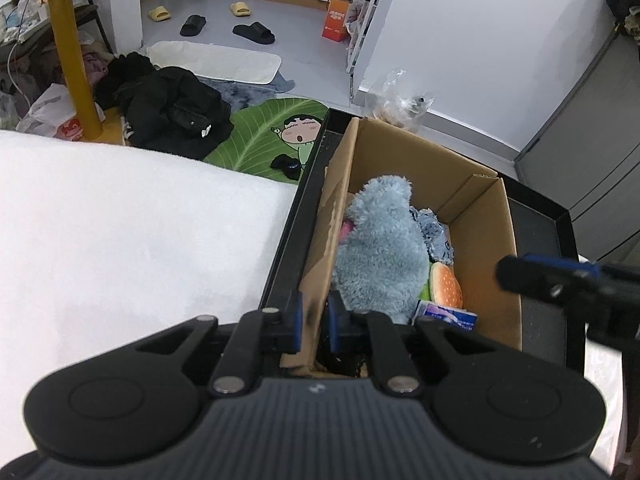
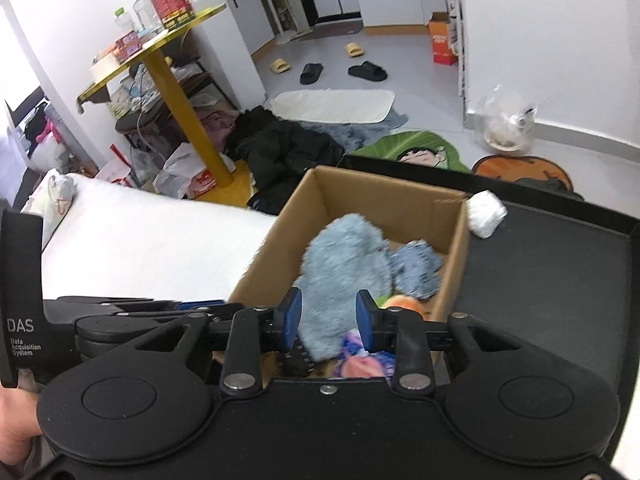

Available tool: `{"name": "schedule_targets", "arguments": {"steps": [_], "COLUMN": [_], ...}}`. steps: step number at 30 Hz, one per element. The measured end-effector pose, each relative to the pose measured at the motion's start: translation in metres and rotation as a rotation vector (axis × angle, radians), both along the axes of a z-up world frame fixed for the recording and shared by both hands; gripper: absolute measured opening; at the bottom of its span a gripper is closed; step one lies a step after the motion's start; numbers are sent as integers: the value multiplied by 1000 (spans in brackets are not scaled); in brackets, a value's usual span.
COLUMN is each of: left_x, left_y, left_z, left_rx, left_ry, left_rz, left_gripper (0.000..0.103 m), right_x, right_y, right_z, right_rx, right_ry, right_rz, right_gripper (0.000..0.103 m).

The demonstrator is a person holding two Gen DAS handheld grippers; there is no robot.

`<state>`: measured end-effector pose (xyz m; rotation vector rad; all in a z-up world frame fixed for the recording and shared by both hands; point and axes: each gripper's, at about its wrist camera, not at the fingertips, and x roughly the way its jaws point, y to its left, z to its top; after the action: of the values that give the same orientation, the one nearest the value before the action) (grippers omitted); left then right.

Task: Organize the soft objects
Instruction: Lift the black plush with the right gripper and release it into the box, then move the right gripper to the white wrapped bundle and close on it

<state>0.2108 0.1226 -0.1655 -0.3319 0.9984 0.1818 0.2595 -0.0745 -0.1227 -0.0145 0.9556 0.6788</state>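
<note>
White bedding [image 1: 120, 220] lies beside a black tray [image 2: 540, 272] holding the box [image 2: 456, 256]; inside the box sit a blue plush [image 1: 380, 256], a burger toy [image 1: 446, 284] and a packet [image 1: 444, 314] (partly hidden); left gripper [image 1: 314, 320] pinches the box's near wall; right gripper [image 2: 329, 316] hovers above the plush, jaws narrowly apart, empty; a white wad [image 2: 486, 212] rests at the box's far corner.

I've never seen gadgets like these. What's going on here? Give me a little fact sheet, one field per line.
Container: cardboard box on a black tray
Inside: fluffy blue plush toy, burger-shaped toy, small blue cloth
Outside box: white bundle on the tray, touching the box's far corner
Left gripper: fingers closed on the box's wall
Right gripper: open above the box, holding nothing
Beside tray: white bed
</note>
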Motion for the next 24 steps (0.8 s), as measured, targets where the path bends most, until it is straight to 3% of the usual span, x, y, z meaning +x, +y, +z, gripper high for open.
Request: {"name": "schedule_targets", "arguments": {"steps": [7,21,24], "left_x": [2,15,18], "left_y": [-5,-27,-31], "left_z": [2,3,4], "left_rx": [44,166,184], "left_ry": [6,51,54], "left_rz": [-15,-49,-52], "left_gripper": [12,16,22], "right_x": [8,25,29], "right_y": [-24,-72,-81], "right_z": [1,-20,-25], "right_rx": [-21,-27,-14], "right_ry": [-30,-26,-26], "right_rz": [-18,-60,-69], "right_gripper": [42,44,45]}}
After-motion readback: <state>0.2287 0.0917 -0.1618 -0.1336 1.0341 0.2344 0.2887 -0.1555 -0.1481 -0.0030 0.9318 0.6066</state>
